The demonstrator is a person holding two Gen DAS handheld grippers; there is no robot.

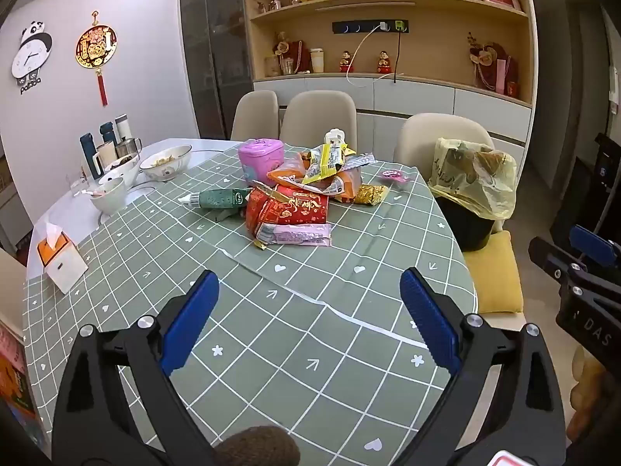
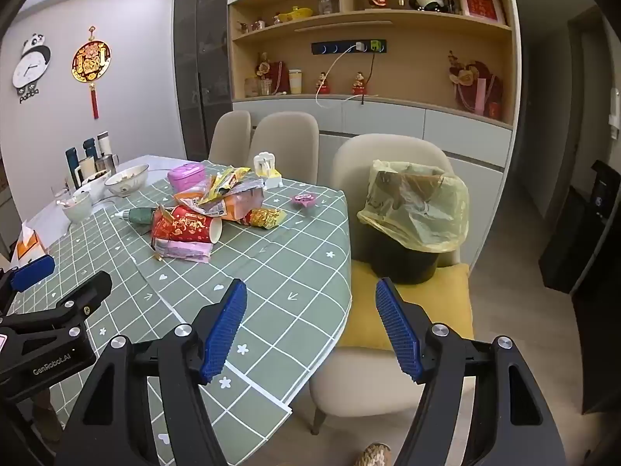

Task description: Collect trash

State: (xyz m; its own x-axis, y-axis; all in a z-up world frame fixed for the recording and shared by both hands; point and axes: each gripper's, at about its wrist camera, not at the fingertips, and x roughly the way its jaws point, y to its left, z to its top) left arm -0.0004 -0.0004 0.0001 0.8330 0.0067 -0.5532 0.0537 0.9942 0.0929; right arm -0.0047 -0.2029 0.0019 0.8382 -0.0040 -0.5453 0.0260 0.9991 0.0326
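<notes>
Desk (image 1: 349, 349), green checked cloth: trash pile (image 1: 306, 190) at frame centre, comprising wrappers, red cup (image 1: 287, 207), green tube (image 1: 217, 199). Bin (image 1: 471, 194), yellow-bagged, on chair at right edge, just beside desk. Left gripper (image 1: 310, 318): lower frame, fingers apart, empty. Right gripper (image 2: 310, 326): likewise apart, empty, over desk edge.

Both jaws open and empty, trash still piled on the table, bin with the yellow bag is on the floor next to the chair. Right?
One thing is off: the bin with the yellow bag stands on the chair's yellow cushion, not on the floor; the right wrist view shows it. The rest holds: left gripper and right gripper have open, empty jaws, and the trash pile is on the table.
</notes>
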